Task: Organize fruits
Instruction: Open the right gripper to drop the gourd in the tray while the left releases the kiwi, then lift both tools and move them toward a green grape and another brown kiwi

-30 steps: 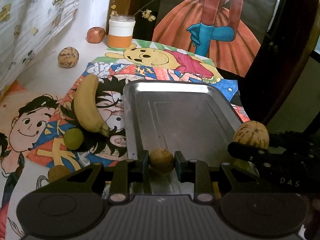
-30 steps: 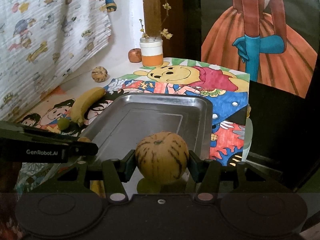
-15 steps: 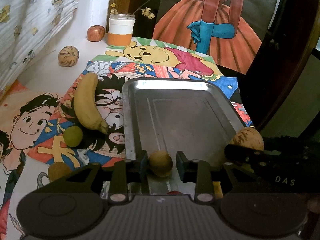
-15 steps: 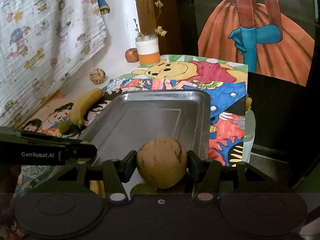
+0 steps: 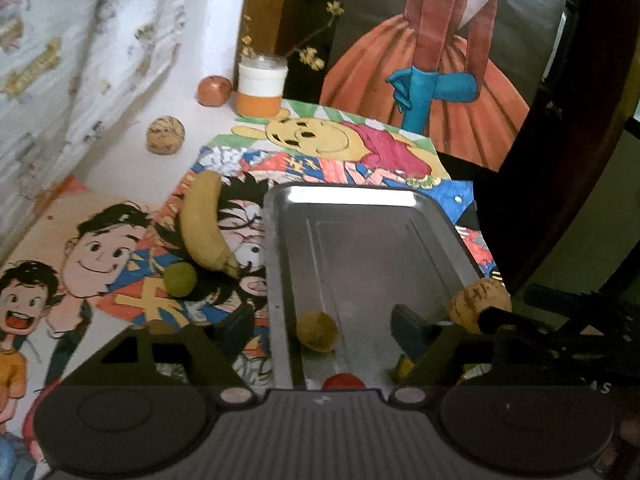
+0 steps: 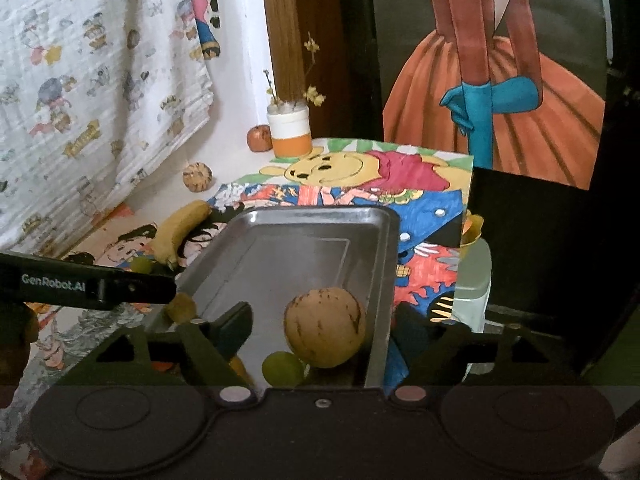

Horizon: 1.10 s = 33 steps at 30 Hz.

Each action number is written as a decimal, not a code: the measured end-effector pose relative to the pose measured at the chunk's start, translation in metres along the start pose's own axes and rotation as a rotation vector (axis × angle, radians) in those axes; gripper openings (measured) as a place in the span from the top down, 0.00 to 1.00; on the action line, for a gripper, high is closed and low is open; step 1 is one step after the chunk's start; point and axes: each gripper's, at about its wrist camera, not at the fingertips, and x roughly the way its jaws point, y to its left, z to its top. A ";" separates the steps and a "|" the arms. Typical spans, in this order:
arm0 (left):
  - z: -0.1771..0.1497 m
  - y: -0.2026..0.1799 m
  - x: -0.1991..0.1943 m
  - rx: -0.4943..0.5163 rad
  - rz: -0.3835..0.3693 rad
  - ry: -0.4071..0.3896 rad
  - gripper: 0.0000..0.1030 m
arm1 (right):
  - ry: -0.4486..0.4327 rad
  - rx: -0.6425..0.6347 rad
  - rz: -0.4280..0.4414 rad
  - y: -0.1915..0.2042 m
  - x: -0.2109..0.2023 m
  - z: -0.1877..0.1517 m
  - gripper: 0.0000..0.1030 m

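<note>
A steel tray (image 5: pixel 360 248) lies on the picture-covered table. A small brown fruit (image 5: pixel 317 331) rests at the tray's near end, between the fingers of my left gripper (image 5: pixel 322 328). Its jaws are opening and the pads stand clear of the fruit. In the right wrist view a striped yellow melon (image 6: pixel 325 326) sits in the tray (image 6: pixel 288 256) beside a green fruit (image 6: pixel 282 368). My right gripper (image 6: pixel 325 330) straddles the melon, jaws opening, pads off it. A banana (image 5: pixel 204 228) and a green fruit (image 5: pixel 181 278) lie left of the tray.
A smaller striped melon (image 5: pixel 165 135), a red apple (image 5: pixel 215 91) and an orange-and-white jar (image 5: pixel 262 86) with dried twigs stand at the back left. A curtain hangs on the left. The table ends just right of the tray, where a pale container (image 6: pixel 472 276) stands lower.
Both grippers went from shut on their fruit to wide apart. The brown fruit and the striped melon now rest loose in the tray, and both grippers have drawn back a little.
</note>
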 end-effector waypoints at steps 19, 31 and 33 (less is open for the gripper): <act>-0.050 0.056 -0.079 0.084 0.188 -0.011 0.00 | 0.107 -0.178 0.065 0.068 -0.056 -0.022 0.01; -0.050 0.105 -0.106 0.070 0.180 -0.002 0.00 | 0.247 -0.229 0.298 0.116 -0.057 0.019 0.01; -0.037 0.108 -0.115 0.073 0.153 -0.034 0.00 | 0.236 -0.204 0.314 0.122 -0.059 0.050 0.01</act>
